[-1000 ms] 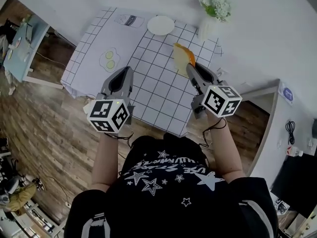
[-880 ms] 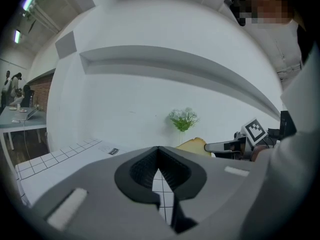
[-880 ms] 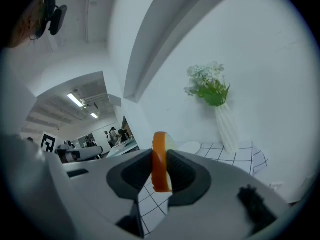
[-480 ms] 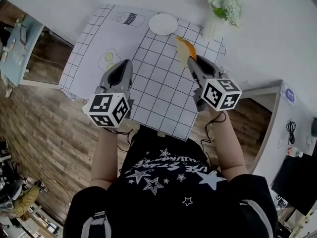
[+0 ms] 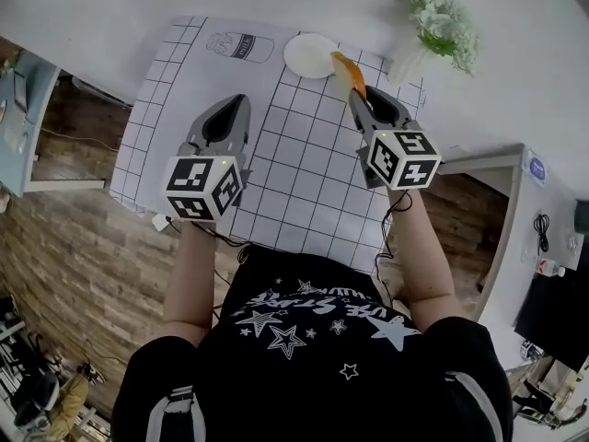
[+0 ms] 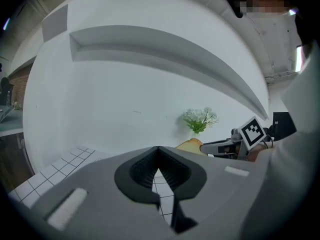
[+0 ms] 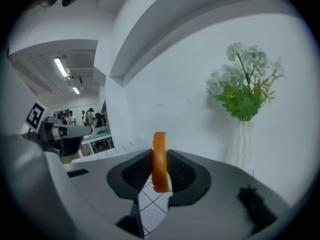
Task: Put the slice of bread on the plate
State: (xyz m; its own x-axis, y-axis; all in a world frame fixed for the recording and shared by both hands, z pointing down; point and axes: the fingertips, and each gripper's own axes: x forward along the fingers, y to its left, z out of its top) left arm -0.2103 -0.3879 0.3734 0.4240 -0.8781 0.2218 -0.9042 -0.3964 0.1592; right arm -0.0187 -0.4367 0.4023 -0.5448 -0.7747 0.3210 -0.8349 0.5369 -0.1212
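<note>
In the head view the left gripper (image 5: pixel 234 106) hung over the left half of the checked mat (image 5: pixel 304 168), and in its own view the left gripper (image 6: pixel 159 153) was clenched, jaws meeting with only the mat's grid showing in the slit below them. At upper centre of the head view the white plate (image 5: pixel 304 55) lay on the mat's far edge, its face plain white. Just right of it the slice of bread (image 5: pixel 349 75) stood on edge, its far end overlapping the plate's right rim in the picture; whether it touched the plate or hung above it could not be told. The right gripper (image 5: pixel 361 101) grasped the slice's near end. In the right gripper view the slice of bread (image 7: pixel 159 159) rose edge-on, orange crust forward, pinched by the right gripper (image 7: pixel 159 173). At upper right of the head view a pale vase (image 5: pixel 411 62) stood on the white table (image 5: pixel 515 72), holding white flowers (image 5: pixel 445 26) with green leaves; the same vase (image 7: pixel 243 145) and flowers (image 7: pixel 246 81) filled the right of the right gripper view. Each gripper's grey body covered the lower part of its own view and hid the table nearest the jaws, and the person's torso cut off the mat's near edge in the head view.
</note>
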